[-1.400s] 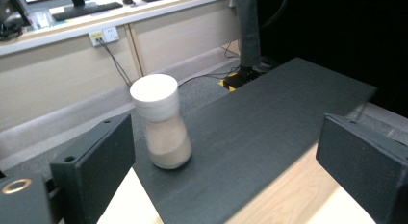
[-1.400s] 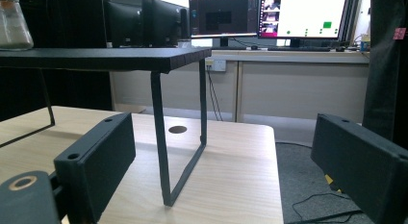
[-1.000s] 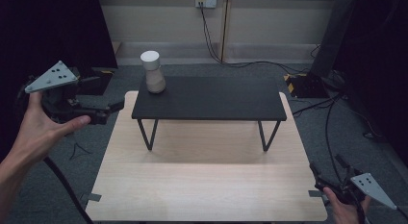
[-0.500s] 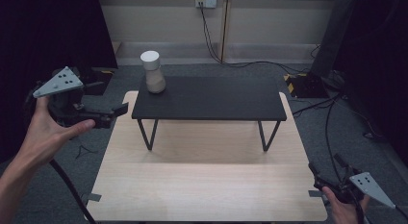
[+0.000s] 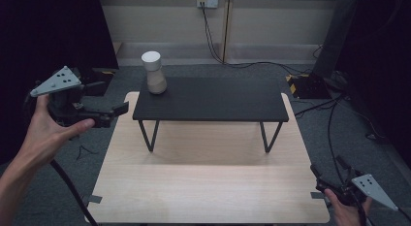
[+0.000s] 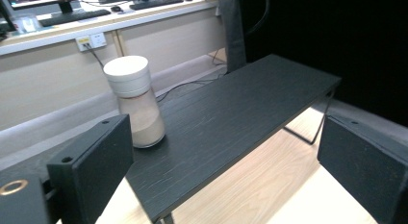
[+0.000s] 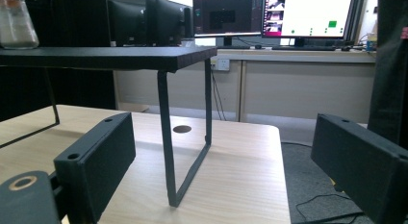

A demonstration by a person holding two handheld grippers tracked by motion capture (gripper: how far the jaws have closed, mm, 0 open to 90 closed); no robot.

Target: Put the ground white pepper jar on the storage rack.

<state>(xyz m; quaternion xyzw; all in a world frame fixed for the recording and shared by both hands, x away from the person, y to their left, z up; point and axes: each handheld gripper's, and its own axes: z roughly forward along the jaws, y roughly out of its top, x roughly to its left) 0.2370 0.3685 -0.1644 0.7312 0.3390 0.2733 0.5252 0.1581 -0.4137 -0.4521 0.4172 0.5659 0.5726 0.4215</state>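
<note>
1. The white-lidded jar (image 5: 154,72) stands upright on the far left corner of the black shelf (image 5: 213,101), which stands on the pale wooden desk (image 5: 203,182).
2. The left hand-held gripper (image 5: 110,114) hangs in the air off the shelf's left end, pointing towards it, nearer the person than the jar and apart from it. In the left gripper view its jaws stand wide apart with nothing between them, and the jar (image 6: 134,108) sits just beyond the left jaw.
3. The right hand-held gripper (image 5: 324,176) is low at the desk's near right corner, well apart from the jar. Its jaws are also spread and empty in the right gripper view, where the shelf's wire leg (image 7: 185,137) rises between them.
4. Compared with a second ago, the left hand-held gripper has moved right, closer to the shelf's end, and slightly lower. The right one and the jar have stayed put.
5. In the right gripper view the jar (image 7: 17,22) is cut off by the top left corner, so its lid cannot be seen. The person's right hand (image 5: 345,214) is partly cut by the bottom edge of the high view.
</note>
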